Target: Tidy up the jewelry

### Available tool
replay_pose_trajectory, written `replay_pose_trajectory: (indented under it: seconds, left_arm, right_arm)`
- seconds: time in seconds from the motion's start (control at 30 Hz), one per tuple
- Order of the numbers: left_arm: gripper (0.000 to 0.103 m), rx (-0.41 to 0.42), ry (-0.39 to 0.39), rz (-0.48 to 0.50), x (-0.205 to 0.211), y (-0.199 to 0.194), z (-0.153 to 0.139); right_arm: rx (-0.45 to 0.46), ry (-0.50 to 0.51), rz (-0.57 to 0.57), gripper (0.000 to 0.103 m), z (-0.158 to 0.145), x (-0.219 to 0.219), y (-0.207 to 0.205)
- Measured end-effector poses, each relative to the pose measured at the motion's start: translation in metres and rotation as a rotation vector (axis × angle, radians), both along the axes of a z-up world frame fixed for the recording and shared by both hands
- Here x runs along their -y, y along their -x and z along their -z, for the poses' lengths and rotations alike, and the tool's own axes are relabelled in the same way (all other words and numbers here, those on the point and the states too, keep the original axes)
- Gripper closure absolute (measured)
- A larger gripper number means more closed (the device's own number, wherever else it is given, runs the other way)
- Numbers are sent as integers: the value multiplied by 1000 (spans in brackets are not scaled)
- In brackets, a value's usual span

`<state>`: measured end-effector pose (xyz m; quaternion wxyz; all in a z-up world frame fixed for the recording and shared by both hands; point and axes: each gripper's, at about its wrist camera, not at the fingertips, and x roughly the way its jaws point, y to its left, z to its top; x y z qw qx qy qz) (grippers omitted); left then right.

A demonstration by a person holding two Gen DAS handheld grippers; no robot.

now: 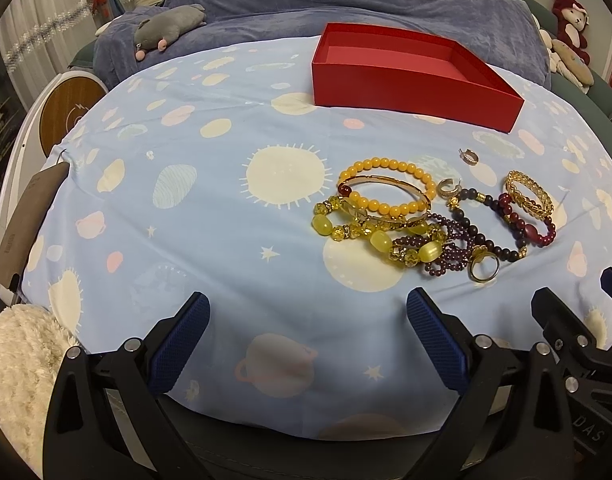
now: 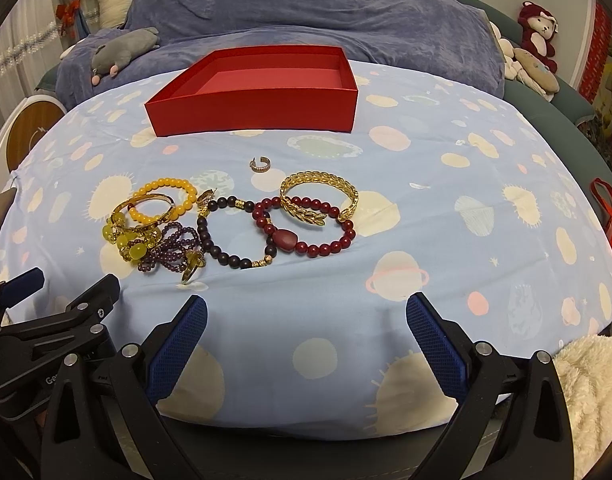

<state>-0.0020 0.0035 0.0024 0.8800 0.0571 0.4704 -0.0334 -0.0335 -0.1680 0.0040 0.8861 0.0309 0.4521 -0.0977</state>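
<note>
An empty red box (image 1: 405, 76) (image 2: 262, 92) stands at the far side of the blue planet-print cloth. A pile of jewelry lies nearer: an orange bead bracelet (image 1: 385, 188) (image 2: 166, 196), a gold bangle (image 1: 389, 204), yellow stone beads (image 1: 377, 240) (image 2: 126, 244), purple beads (image 2: 174, 248), a dark bead bracelet (image 2: 230, 236), a red bead bracelet (image 2: 306, 228), a gold leaf cuff (image 2: 317, 196) (image 1: 529, 196), a gold ring (image 1: 483, 268) (image 2: 192, 270) and a small earring (image 2: 260, 165) (image 1: 467, 157). My left gripper (image 1: 307, 308) and right gripper (image 2: 306, 308) are open and empty, side by side at the near edge.
A grey plush toy (image 1: 166, 28) lies on the blue blanket (image 2: 325, 12) behind the cloth. Stuffed animals (image 2: 537, 32) sit at the far right. A round wooden-topped stand (image 1: 70, 108) is at the left. White fleece (image 2: 593, 392) lies by the near corner. A red bag (image 2: 609, 220) is at the right.
</note>
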Motion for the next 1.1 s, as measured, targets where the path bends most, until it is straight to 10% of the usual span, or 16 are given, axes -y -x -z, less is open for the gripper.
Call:
replay_pose_trajectory:
  seconds: [1.1]
  left_arm:
    - [8,9,-19,-3,1,-1,-1]
  right_arm:
    - [4,-1,0,7,-6,-4,1]
